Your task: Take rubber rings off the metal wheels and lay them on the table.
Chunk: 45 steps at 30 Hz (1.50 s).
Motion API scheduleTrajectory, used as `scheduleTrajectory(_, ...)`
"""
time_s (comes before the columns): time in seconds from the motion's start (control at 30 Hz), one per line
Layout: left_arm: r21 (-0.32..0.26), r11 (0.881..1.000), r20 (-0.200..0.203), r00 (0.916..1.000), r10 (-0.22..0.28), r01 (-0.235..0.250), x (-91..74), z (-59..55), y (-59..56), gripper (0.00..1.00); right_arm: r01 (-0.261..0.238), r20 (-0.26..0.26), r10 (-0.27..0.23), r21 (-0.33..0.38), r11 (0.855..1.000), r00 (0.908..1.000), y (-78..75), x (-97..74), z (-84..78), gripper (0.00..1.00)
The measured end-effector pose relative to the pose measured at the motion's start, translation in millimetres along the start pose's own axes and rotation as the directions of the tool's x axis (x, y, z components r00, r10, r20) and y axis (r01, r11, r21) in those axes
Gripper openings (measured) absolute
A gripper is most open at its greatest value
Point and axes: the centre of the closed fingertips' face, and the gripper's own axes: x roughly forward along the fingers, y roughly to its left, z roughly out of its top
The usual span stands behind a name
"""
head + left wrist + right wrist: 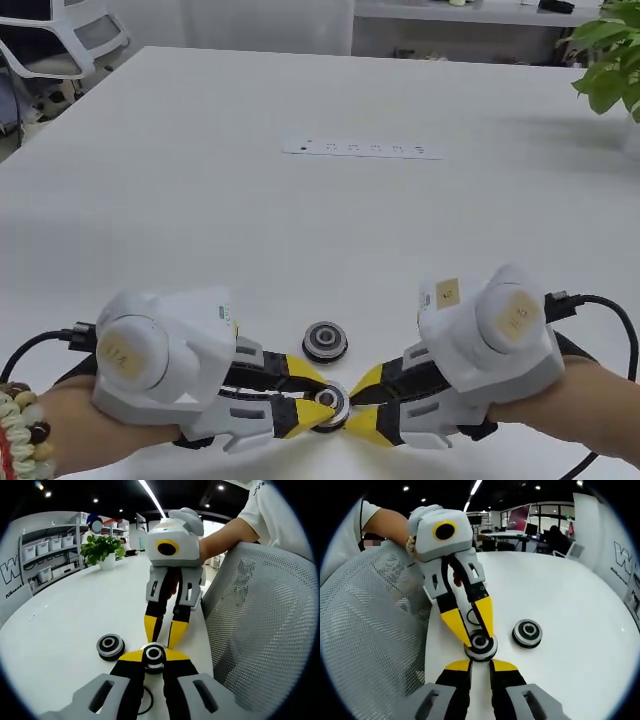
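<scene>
A big letter "W" stood on the wall (11, 571) in the left gripper view and on the wall (623, 555) in the right gripper view. The round yellow stickers (120, 352) on the left tongs (310, 398) and right tongs (357, 403) had marks too blurry to read.

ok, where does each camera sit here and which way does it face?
Head view: on the headset, looking forward and down at the table; the left gripper, the right gripper and the person's wrists show.
Left gripper view: on the left gripper, looking along its own jaws straight at the right gripper; the person's arm shows behind it.
Right gripper view: on the right gripper, facing the opposite way, at the left gripper and the other arm.
Shared: all three show the wheel between the jaw tips and a second wheel beside it.
</scene>
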Motion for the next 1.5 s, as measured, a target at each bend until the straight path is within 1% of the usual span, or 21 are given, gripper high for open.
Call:
scheduleTrajectory(0.1,0.001,1.000,0.001,1.0000,-0.001,0.001,0.1,0.1,-0.2,0.07,-0.007,0.022,0.006,0.037,0.999,0.9997,1.9,0.5,3.6,0.19)
scheduleTrajectory(0.17,0.003,1.000,0.001,1.0000,-0.001,0.001,0.2,0.1,-0.2,0.07,0.008,0.033,-0.009,0.034,0.999,0.9994,-0.6,1.0,5.5,0.19)
scheduleTrajectory(0.27,0.005,1.000,0.000,1.0000,-0.001,0.001,0.4,0.1,0.0,0.07,0.005,0.037,-0.007,0.041,0.999,0.9993,0.2,2.7,6.1,0.20)
scheduleTrajectory(0.33,0.004,1.000,0.000,1.0000,-0.001,0.001,0.5,0.1,-0.1,0.07,0.004,0.036,-0.005,0.033,0.999,0.9993,0.3,1.8,6.0,0.20)
scheduleTrajectory(0.47,0.009,1.000,0.000,1.0000,-0.003,0.003,0.5,0.3,-0.1,0.07,0.003,0.032,-0.002,-0.011,1.000,0.9995,0.4,0.6,6.1,0.18)
scheduleTrajectory(0.67,0.003,1.000,0.003,1.0000,-0.003,0.003,0.4,0.5,-0.3,0.07,0.003,0.028,-0.002,-0.038,0.999,0.9996,0.8,0.1,6.2,0.17)
scheduleTrajectory(1.2,-0.002,1.000,0.001,1.0000,-0.004,0.004,0.5,0.5,-0.5,0.07,0.000,0.019,0.000,-0.031,1.000,0.9998,0.8,-0.4,6.0,0.17)
scheduleTrajectory(1.3,0.001,1.000,-0.005,1.0000,-0.008,0.008,0.6,0.6,-0.5,0.07,0.000,0.019,0.001,-0.016,1.000,0.9998,0.6,-0.5,5.7,0.16)
scheduleTrajectory(1.43,0.000,1.000,-0.006,1.0000,-0.008,0.008,0.6,0.6,-0.5,0.07,0.000,0.016,0.000,-0.020,1.000,0.9999,0.2,-1.7,4.0,0.13)
scheduleTrajectory(1.47,0.000,1.000,-0.006,0.9999,-0.008,0.008,0.6,0.5,-0.5,0.07,0.011,0.010,-0.011,-0.032,0.999,0.9999,-1.7,-1.7,2.9,0.10)
scheduleTrajectory(1.5,-0.001,1.000,-0.006,1.0000,-0.007,0.007,0.4,0.3,-0.2,0.07,0.006,0.008,-0.005,-0.053,0.999,1.0000,-0.8,-2.3,2.5,0.08)
